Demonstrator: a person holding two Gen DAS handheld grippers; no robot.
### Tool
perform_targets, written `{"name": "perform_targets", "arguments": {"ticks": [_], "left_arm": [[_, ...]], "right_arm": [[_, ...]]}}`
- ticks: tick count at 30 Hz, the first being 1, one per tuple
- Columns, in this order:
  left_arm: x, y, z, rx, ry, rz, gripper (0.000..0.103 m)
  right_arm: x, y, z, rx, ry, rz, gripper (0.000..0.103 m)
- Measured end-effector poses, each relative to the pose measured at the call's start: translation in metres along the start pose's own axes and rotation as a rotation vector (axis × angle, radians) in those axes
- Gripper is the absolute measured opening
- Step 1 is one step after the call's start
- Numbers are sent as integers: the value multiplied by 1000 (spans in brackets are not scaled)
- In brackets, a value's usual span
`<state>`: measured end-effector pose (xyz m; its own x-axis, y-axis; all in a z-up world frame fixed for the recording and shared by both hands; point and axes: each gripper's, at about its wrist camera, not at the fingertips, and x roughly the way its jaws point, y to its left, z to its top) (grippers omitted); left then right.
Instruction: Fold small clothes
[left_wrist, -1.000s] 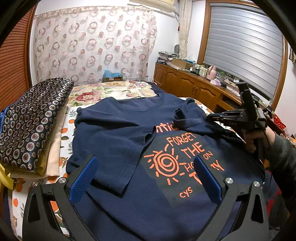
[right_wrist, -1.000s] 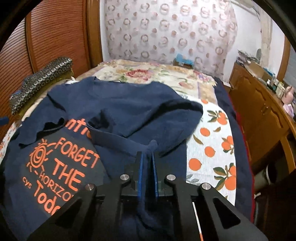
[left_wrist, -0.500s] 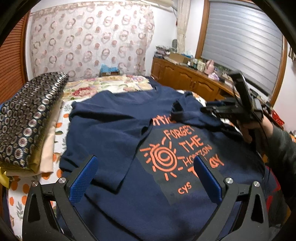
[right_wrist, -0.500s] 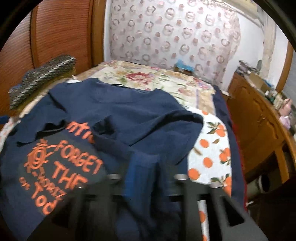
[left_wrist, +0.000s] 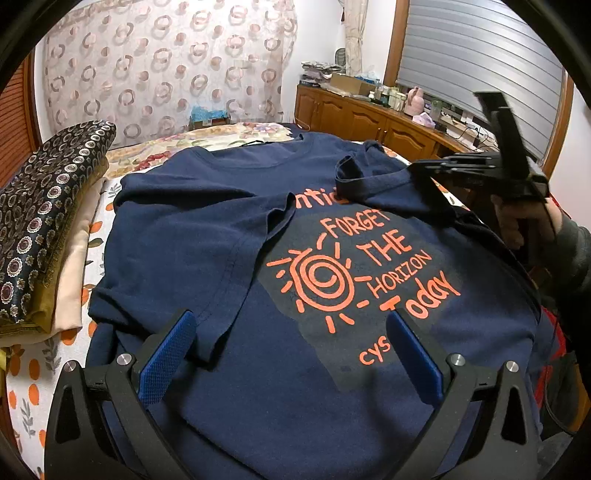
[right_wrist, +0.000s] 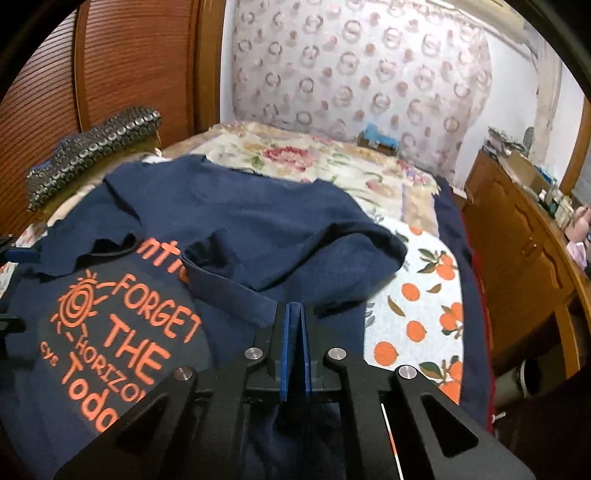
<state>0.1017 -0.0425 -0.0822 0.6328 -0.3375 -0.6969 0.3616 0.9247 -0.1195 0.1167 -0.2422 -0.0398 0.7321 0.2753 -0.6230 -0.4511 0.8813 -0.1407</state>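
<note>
The bed (left_wrist: 92, 236), under an orange-print sheet, is carrying the shirt (left_wrist: 280, 387), a soft navy tee with an orange sun print, lying across the middle with both sleeves folded inward. Bare sheet is showing along its right edge; stacked bedding (left_wrist: 40, 221) is crowding the left edge. The right gripper (right_wrist: 294, 314) is pinching the shirt's right-hand fold. The left gripper (left_wrist: 291, 339) is hovering spread wide above the hem.
</note>
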Motion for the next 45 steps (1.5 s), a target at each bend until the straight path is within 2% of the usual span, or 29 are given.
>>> {"name": "perform_targets", "arguments": {"ticks": [6,10,14,18,20,22,24,28,32,35,40,41,42,43,45], "left_arm": [[-6,0,0,-2,-14,4,103],[-12,3,2,-18,-41,10,103],[-22,5,6,-26,-78,21,103],[-32,8,9,-28,-109,24,103],[-33,9,10,-35,-118,25,103],[-35,11,10,-41,-122,27,103],[-35,12,10,-40,-123,26,103],[-34,16,13,-36,-123,34,103],[-31,21,16,-28,-120,40,103],[-28,24,19,-17,-114,56,103],[-20,31,26,-12,-95,57,103],[-18,33,28,-10,-92,60,103],[-17,35,29,-9,-89,63,103],[-16,37,31,-10,-88,66,103],[-14,44,35,-18,-83,77,103]], "right_arm": [[-28,9,-17,-8,-37,44,5],[-38,27,-26,-20,-41,122,5],[-37,46,-33,-20,-1,212,5],[-26,63,-41,-48,57,233,6],[-23,65,-41,-62,69,220,12],[-25,63,-38,-70,59,222,24],[-29,58,-30,-66,37,208,43],[-20,53,-11,-68,10,168,47],[4,54,7,-93,16,134,47],[32,58,11,-134,53,95,47],[68,67,28,-204,102,82,47],[73,70,33,-221,100,89,37],[77,72,38,-239,99,97,14],[82,73,43,-259,95,100,9],[90,77,59,-279,64,130,7]]}}
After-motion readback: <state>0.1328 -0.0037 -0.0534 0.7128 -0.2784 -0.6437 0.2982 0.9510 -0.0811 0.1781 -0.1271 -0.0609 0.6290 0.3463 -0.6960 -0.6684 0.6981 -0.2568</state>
